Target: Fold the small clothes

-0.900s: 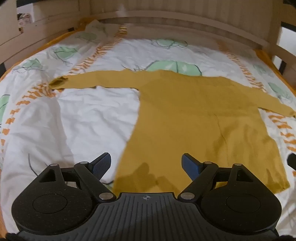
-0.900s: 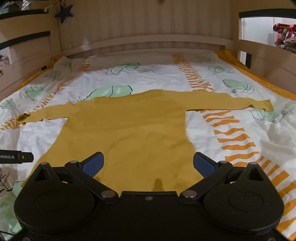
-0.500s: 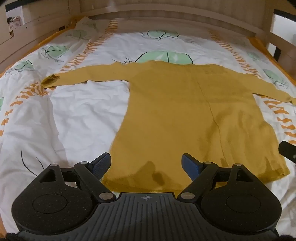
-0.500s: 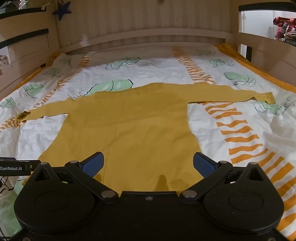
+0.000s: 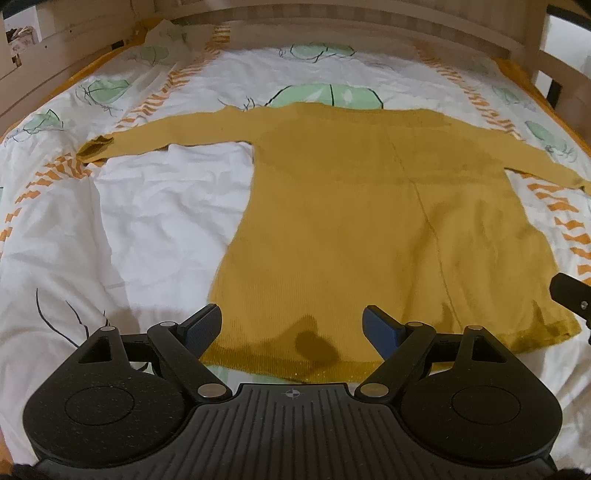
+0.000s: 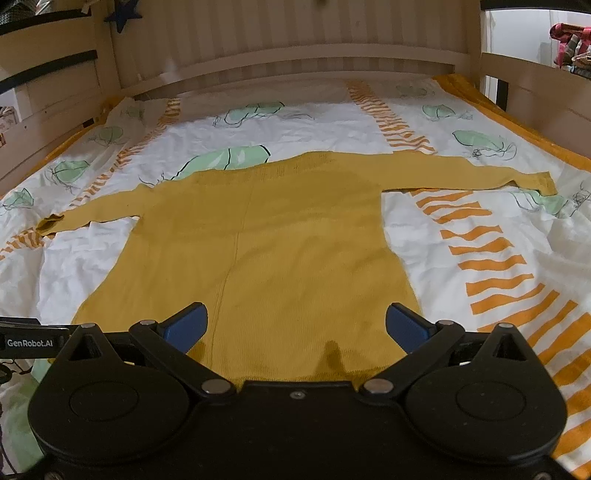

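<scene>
While both tools hover over its near edge, a mustard-yellow long-sleeved sweater (image 5: 369,221) lies spread flat on the bed (image 5: 147,221), hem toward the cameras and neckline toward the wooden headboard (image 6: 295,48). Its two sleeves reach straight out to either side, one cuff (image 5: 96,147) lying on an orange-striped band of the bedcover, the other cuff (image 6: 543,182) beside a green leaf print. A faint vertical crease runs down the body of the garment. The left hand-held gripper (image 5: 291,325) points steeply down at the hem's left part, its blue pads set wide apart with nothing pressed between them; the fabric edge lies below the gap, and its shadow falls on the knit. The right hand-held gripper (image 6: 295,325) is likewise spread wide and holds nothing, aimed at the hem's right part. The bedcover is white with green leaves and orange stripes, rumpled in places. A dark blue star (image 6: 125,14) hangs on the wooden frame at the upper left of the right wrist view.
</scene>
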`<action>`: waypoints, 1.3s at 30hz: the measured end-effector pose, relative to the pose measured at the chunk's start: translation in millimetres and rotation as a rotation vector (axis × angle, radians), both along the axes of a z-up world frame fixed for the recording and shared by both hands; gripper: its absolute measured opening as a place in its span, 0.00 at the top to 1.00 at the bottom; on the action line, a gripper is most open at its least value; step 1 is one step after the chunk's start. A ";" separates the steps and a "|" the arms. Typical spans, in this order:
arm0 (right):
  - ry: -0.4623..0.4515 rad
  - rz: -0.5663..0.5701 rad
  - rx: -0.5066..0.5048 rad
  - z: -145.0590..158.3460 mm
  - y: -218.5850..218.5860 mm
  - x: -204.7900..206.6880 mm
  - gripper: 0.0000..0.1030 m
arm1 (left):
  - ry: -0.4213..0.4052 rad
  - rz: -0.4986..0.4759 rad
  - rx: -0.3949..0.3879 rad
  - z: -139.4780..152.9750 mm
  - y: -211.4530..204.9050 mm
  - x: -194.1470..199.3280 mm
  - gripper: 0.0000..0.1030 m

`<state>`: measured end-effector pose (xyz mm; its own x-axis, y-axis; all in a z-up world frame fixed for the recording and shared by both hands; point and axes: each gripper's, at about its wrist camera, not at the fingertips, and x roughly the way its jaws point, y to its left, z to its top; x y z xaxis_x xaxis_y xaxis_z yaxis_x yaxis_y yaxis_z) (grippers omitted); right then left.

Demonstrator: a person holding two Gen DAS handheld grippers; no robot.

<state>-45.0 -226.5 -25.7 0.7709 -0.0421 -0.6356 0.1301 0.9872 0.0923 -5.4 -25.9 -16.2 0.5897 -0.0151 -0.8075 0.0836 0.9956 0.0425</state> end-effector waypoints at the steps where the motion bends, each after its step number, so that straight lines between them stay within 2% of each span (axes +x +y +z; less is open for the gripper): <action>1: 0.003 0.000 0.000 0.0 0.0 0.3 0.01 | 0.005 0.000 0.000 -0.3 -0.4 -0.1 0.19; 39: 0.049 0.029 0.011 -5.7 4.2 7.4 0.01 | 0.096 0.003 -0.041 -9.7 0.5 4.6 0.19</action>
